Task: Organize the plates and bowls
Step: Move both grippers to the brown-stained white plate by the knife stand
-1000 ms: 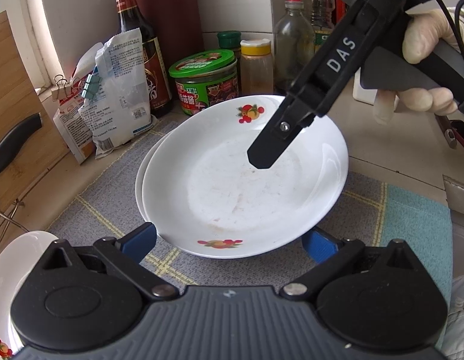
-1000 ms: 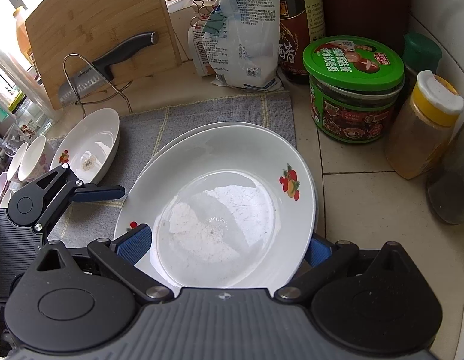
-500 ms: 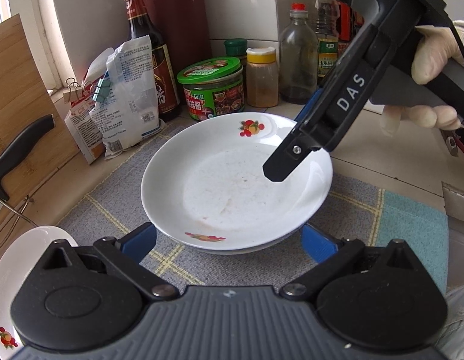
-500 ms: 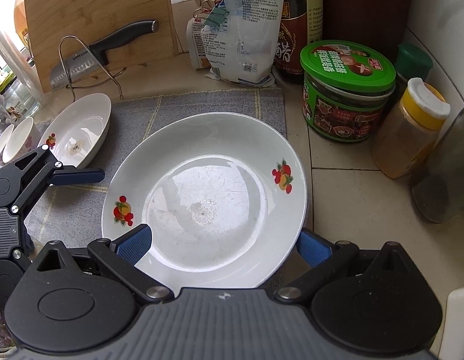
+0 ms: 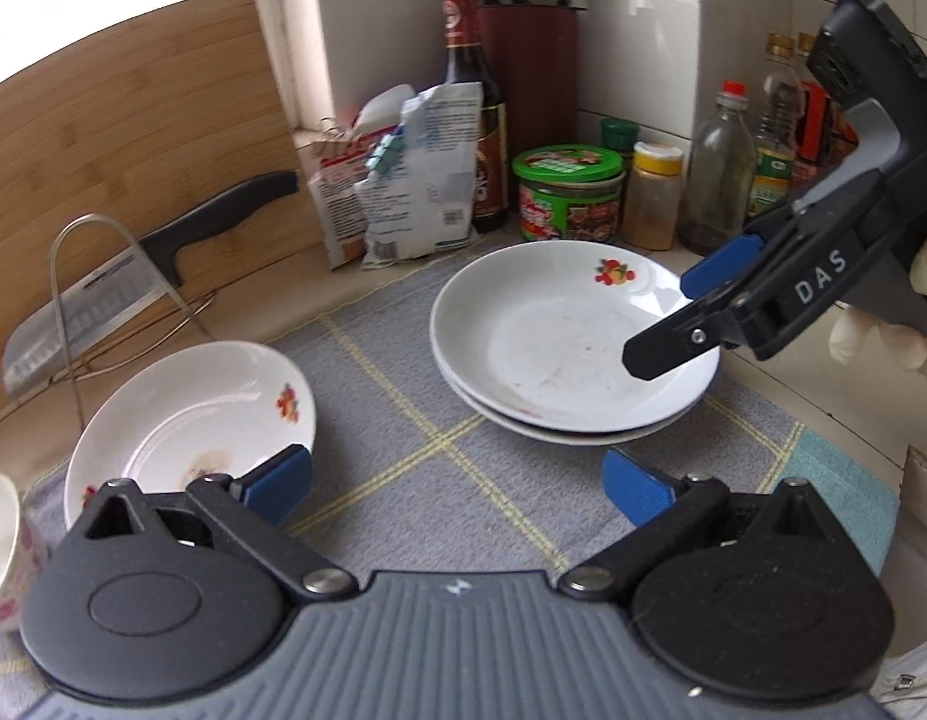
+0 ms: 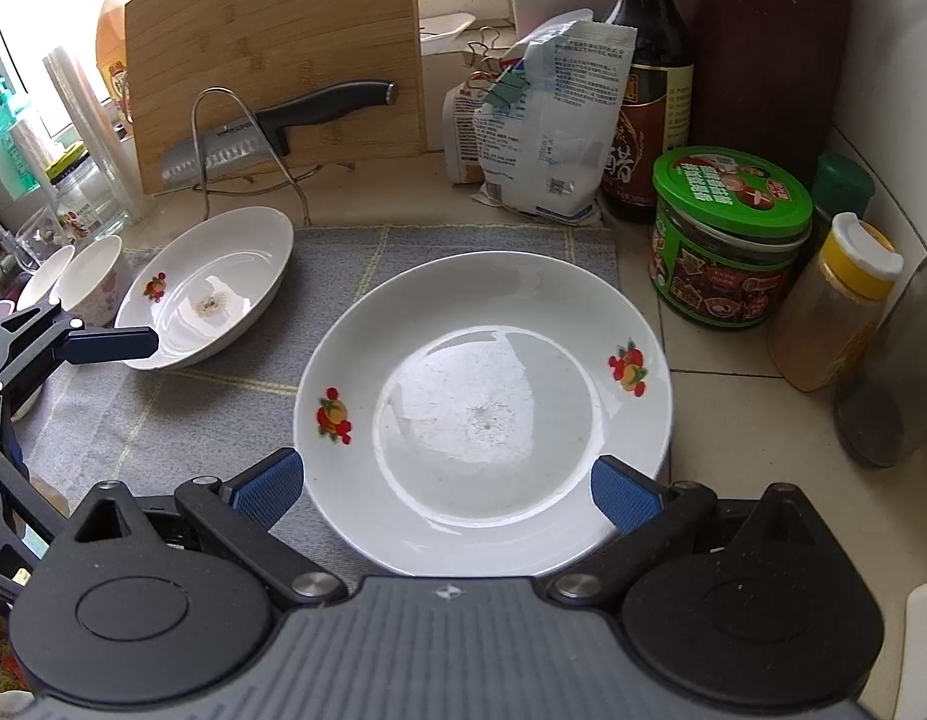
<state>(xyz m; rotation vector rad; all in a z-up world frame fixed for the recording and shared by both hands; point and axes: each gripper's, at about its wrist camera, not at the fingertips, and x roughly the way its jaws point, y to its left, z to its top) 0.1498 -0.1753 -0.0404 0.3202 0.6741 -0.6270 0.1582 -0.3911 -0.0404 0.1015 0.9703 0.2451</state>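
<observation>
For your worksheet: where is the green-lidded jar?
In the right wrist view, the green-lidded jar stands right of the stacked white plates, between dark sauce bottle and yellow-capped shaker.

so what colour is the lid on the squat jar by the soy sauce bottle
Green, with a printed label; the jar lid shows best in the right wrist view.

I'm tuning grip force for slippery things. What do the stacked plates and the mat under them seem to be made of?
Stacked plates: probably glazed ceramic or porcelain. They are glossy white, mirror the window light, and carry printed fruit decals. Melamine can't be ruled out.
Mat: woven fabric with a matte grey surface, yellow grid lines and visible weave, so likely not slippery.
</observation>
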